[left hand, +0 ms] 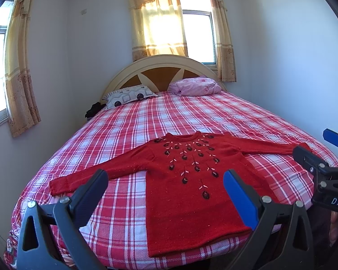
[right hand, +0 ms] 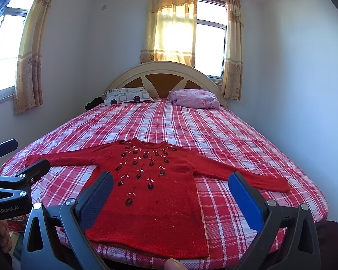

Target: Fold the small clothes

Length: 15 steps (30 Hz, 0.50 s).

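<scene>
A red sweater (left hand: pixel 187 193) lies flat on the bed (left hand: pixel 133 121), front up, both sleeves spread out sideways, hem toward the foot edge. The left claw (left hand: pixel 165 193) hovers above that edge, spread wide and holding nothing; the sweater's body lies straight ahead between its fingers, one sleeve reaching past the left finger. The right claw (right hand: pixel 170 195) is likewise wide open and empty, with the hem just ahead and below it. Each claw shows beside the other.

Dark bundle (left hand: pixel 94 110) beside the pillow (left hand: pixel 129 95): too small to identify.
</scene>
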Available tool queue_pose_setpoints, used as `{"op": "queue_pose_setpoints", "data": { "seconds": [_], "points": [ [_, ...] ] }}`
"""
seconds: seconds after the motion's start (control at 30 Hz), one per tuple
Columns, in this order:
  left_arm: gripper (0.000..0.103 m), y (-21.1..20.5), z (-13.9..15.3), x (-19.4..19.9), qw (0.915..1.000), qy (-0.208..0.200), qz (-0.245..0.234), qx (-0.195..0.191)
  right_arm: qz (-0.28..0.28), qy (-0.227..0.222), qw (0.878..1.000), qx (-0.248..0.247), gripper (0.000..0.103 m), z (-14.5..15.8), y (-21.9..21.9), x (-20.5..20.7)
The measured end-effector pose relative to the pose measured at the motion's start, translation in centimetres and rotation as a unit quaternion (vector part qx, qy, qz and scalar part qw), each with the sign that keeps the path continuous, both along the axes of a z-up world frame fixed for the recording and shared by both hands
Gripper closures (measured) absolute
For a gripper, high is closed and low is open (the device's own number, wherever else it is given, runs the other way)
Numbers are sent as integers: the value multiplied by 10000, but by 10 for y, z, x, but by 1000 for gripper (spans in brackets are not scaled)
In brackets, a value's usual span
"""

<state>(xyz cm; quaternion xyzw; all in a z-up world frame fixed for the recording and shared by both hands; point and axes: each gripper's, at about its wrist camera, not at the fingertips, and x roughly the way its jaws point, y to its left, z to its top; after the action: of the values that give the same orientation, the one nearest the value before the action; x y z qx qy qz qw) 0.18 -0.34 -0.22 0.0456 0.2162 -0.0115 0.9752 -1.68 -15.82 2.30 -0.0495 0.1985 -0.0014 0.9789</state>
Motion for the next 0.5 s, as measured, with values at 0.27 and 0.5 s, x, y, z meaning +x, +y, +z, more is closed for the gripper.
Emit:
{"op": "queue_pose_setpoints", "data": {
  "seconds": [0.27, 0.5],
  "points": [
    [0, 4, 1, 1, 10000, -5, 34, -44, 3, 4, 10000, 8, 1, 0, 0, 1],
    [0, 7, -1, 1, 10000, 1, 36, -59, 5, 13, 10000, 9, 1, -2, 0, 1]
  ]
}}
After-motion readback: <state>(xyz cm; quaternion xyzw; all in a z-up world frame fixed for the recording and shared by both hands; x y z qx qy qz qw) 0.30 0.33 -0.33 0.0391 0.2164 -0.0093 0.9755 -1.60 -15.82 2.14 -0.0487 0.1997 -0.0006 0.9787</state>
